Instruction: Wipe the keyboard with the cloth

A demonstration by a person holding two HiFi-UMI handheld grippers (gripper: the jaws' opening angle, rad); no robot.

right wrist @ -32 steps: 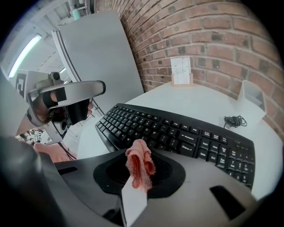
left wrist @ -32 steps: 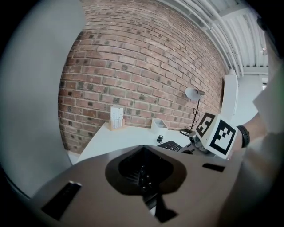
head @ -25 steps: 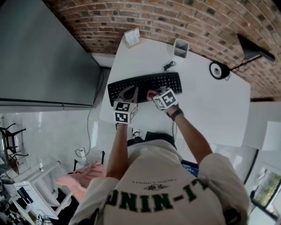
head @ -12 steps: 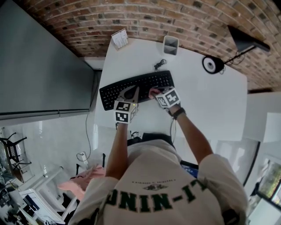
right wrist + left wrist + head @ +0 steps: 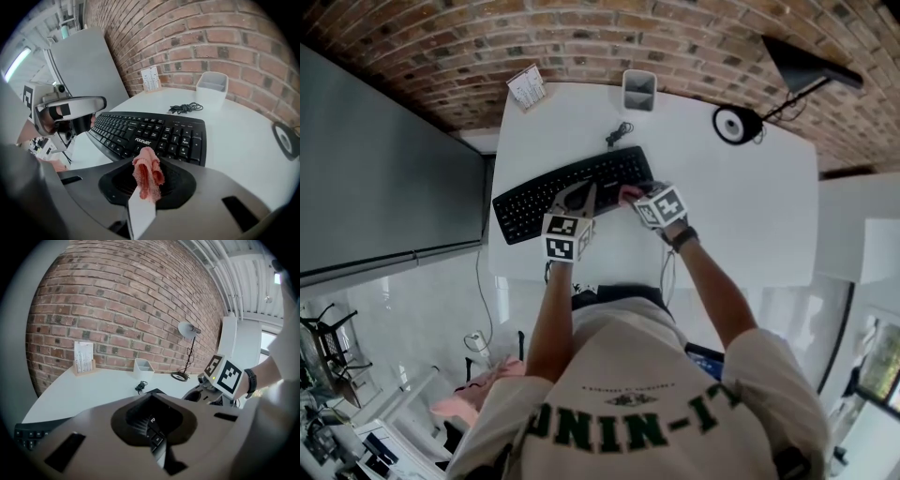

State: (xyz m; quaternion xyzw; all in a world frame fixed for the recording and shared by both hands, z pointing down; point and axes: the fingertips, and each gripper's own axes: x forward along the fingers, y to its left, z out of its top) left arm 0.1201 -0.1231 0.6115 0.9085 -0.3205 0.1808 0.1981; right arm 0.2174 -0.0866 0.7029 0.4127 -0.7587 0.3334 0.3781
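Observation:
A black keyboard [image 5: 567, 187] lies slanted on the white table [image 5: 741, 216]. My right gripper [image 5: 636, 196] is shut on a small pink cloth [image 5: 629, 194], which sits at the near edge of the keyboard's right end. In the right gripper view the cloth [image 5: 148, 172] bunches up between the jaws, just short of the keyboard [image 5: 154, 133]. My left gripper [image 5: 579, 199] rests over the keyboard's middle with its jaws together. Keys show through the gap behind its jaws [image 5: 152, 401]. Each gripper shows in the other's view: the left gripper [image 5: 70, 110] and the right gripper [image 5: 206, 394].
Along the brick wall stand a card holder [image 5: 525, 87], a white pen cup [image 5: 638, 91] and a black desk lamp [image 5: 736, 124]. A coiled cable [image 5: 619, 134] lies behind the keyboard. A grey panel [image 5: 384, 178] borders the table's left side.
The head view has swung, so the table sits further left in frame. The right gripper with the cloth has moved toward the keyboard's right end. The left gripper stays on the keyboard.

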